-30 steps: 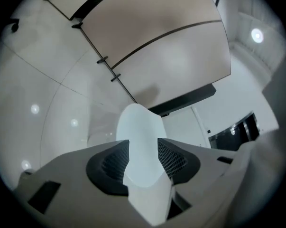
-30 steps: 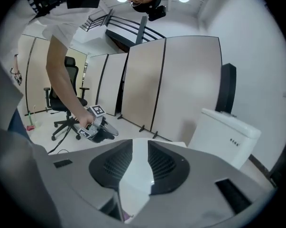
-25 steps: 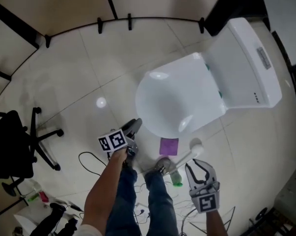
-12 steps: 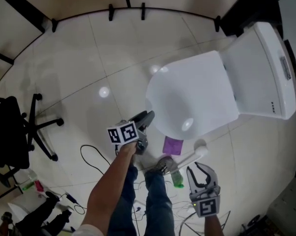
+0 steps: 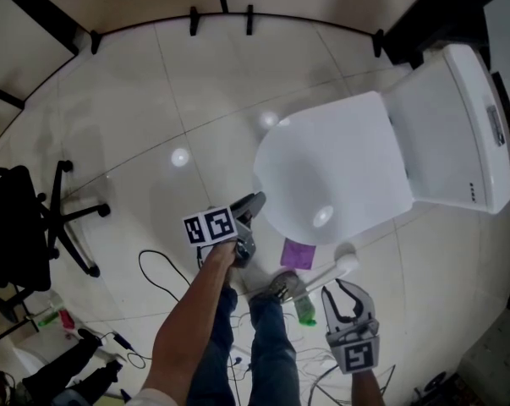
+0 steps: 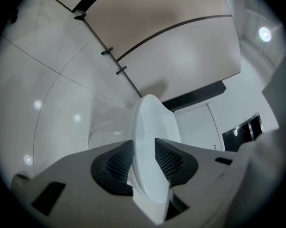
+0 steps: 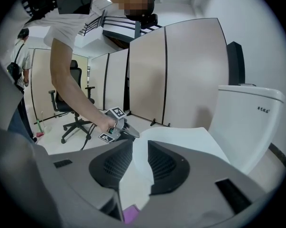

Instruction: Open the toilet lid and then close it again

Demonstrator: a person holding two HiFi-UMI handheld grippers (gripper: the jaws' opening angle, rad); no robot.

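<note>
Left claw (image 5: 251,203): jaws have just been closing, pads now pinch the front edge of the toilet lid (image 5: 335,172) | lid: white, lying down flat over the bowl | right claw (image 5: 344,294): jaws a little apart, nothing in them, beside the person's shoe (image 5: 282,286), apart from the lid

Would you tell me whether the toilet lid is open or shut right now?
Shut, or nearly so: in the head view the lid lies flat, not raised against the tank.
</note>
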